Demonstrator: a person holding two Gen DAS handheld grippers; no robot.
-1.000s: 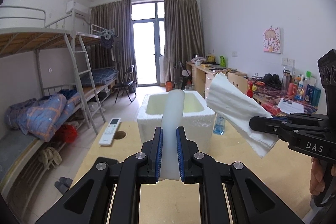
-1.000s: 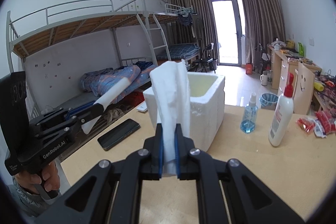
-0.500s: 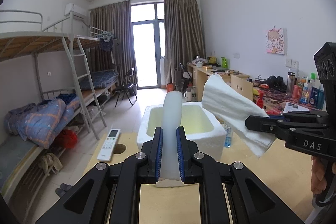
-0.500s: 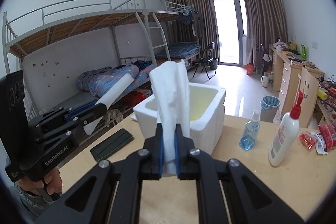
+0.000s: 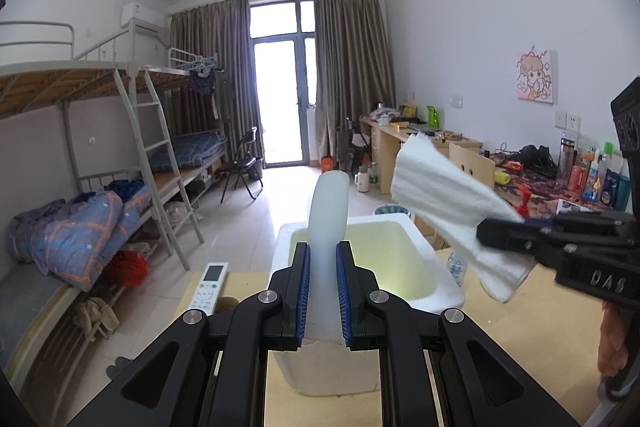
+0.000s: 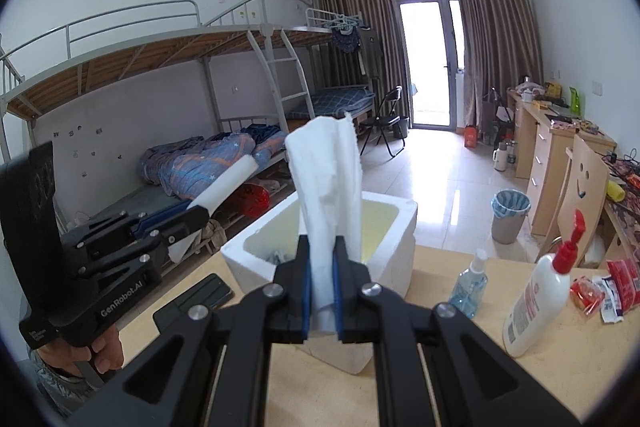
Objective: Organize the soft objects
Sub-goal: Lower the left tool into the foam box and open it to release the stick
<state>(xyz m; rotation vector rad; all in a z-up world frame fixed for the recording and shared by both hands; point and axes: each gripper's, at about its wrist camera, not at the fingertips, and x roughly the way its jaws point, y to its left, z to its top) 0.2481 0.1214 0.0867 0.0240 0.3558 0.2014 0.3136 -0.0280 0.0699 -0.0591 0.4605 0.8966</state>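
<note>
While both grippers carry their loads, the white foam box (image 5: pixel 416 247) has grown larger and slid lower in each view than it was a second ago, so both hands have closed in on it and its pale yellow interior now opens up at centre frame. The left gripper (image 5: pixel 322 297) is pressed together on a smooth white foam strip (image 5: pixel 326 223) that rises from the jaws up the middle of the left view, its rounded top overlapping the box's far rim. The right gripper (image 6: pixel 320 297) pinches a crumpled white tissue (image 6: pixel 328 187) that stands up at the centre of the right view; in the left view the same tissue fans out at right of centre, above and beside the box. I judge this as the approach nearly done: both soft items hover near the opening, and release into the box looks like the next step, though neither is inside yet. Only the right view shows something small and dark lying in the box's near left corner, too unclear to name, along with a blue spray bottle (image 6: pixel 468 287) and a white pump bottle (image 6: pixel 538 303) at lower right and a dark phone (image 6: pixel 200 301) at lower left. Only the left view shows a white remote control (image 5: pixel 208 285) left of the box.
</note>
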